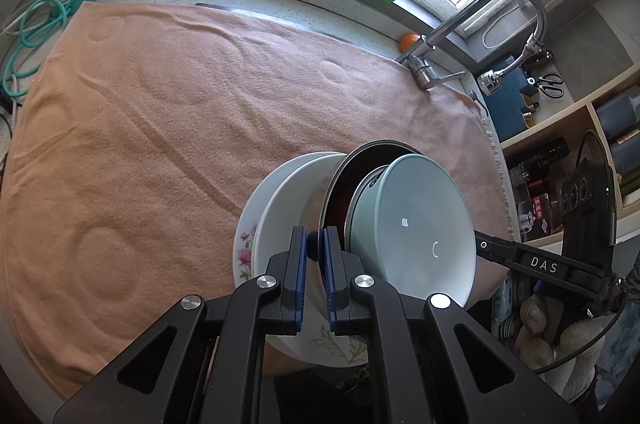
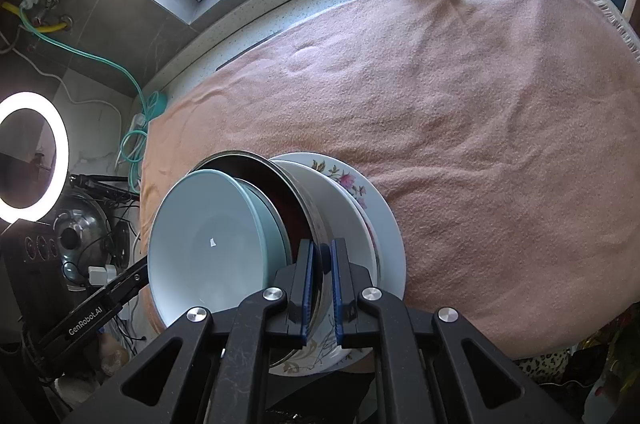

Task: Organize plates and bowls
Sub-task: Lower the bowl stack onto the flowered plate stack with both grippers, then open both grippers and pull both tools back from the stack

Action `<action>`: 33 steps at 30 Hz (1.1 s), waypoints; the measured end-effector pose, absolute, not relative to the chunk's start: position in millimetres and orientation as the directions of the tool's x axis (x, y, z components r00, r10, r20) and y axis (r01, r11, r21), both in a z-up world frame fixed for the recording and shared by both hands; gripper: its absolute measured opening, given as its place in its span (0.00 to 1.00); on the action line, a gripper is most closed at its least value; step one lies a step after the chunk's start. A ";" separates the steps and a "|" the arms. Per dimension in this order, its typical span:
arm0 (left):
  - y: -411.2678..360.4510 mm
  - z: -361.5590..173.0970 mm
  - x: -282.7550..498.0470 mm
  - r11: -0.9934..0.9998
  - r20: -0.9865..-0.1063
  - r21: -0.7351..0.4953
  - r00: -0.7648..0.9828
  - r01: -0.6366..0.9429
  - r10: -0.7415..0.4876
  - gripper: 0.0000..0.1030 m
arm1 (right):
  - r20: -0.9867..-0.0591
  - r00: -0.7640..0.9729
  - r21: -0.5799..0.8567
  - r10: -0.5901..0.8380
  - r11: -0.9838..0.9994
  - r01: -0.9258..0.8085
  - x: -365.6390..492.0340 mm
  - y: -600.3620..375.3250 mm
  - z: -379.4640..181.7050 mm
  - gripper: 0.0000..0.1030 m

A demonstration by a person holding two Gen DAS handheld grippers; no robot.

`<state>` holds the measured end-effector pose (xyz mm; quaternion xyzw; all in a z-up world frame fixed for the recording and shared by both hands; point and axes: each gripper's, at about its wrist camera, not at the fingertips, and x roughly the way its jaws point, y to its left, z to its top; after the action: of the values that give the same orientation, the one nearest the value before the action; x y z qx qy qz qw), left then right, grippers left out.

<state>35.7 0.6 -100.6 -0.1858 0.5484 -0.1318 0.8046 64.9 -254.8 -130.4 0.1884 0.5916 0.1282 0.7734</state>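
Gripping the steel bowl's rim, both fingers hold the nested stack tilted sideways.

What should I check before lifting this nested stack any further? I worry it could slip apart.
1. Left gripper shut on the steel bowl rim: ok.
2. Right gripper shut on the same rim: ok.
3. Pale blue bowl seated inside the steel bowl: ok, but loose and tilted.
4. White bowl and floral plate held by either gripper: cannot tell.
5. Towel free for setting down: ok.
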 end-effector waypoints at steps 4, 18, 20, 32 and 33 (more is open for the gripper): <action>0.4 -100.3 34.2 0.899 -0.836 -0.437 0.363 0.012 -0.411 0.06 | -0.865 0.265 0.448 0.426 0.894 0.024 66.2 -255.7 -130.8 0.08; 3.1 -100.4 31.0 0.896 -0.835 -0.444 0.357 0.015 -0.419 0.07 | -0.863 0.269 0.445 0.427 0.896 0.007 62.9 -250.5 -129.2 0.10; 3.5 -98.8 30.2 0.899 -0.835 -0.438 0.361 0.022 -0.416 0.08 | -0.868 0.278 0.429 0.412 0.903 0.003 62.2 -249.1 -128.1 0.10; 24.7 -81.8 24.5 0.917 -0.826 -0.393 0.415 0.059 -0.381 0.14 | -0.860 0.355 0.400 0.366 0.916 0.027 49.7 -254.5 -110.0 0.14; 25.3 -79.8 23.9 0.920 -0.825 -0.386 0.420 0.069 -0.378 0.14 | -0.858 0.367 0.398 0.360 0.917 0.032 48.0 -255.0 -107.3 0.14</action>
<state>23.9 25.3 -79.8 -0.1482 0.5214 -0.1345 0.8295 48.0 -255.0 -107.3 0.1769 0.5536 0.1015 0.8075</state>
